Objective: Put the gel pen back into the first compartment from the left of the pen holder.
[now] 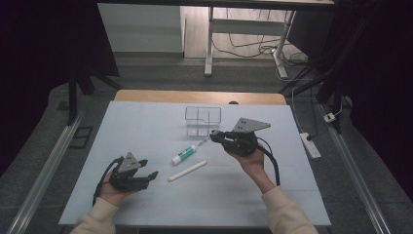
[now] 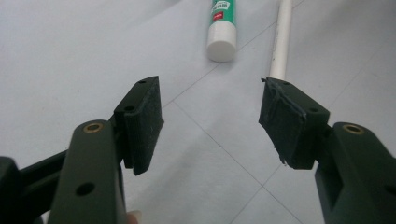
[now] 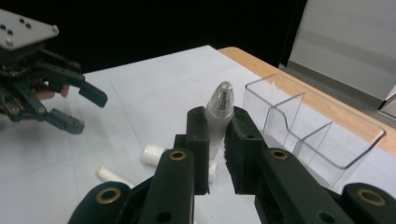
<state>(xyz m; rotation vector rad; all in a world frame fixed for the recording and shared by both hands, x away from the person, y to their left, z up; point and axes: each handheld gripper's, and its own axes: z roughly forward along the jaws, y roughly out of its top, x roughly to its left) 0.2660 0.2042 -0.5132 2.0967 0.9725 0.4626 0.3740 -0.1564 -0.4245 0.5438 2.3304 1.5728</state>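
Two grippers: right gripper jaws grasping pen beside organizer, left gripper jaws released.

Lying mid-table: glue stick, with white rod just beside at 5 o'clock; clear organiser sitting at 1 o'clock, probably well apart.

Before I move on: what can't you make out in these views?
- Pen body: right gripper view, hidden between the right tongs.
- Glue stick label: left gripper view, cut off by the top edge; too small in the high view.
- White stick near end: left gripper view, behind a pad of the open left tongs.
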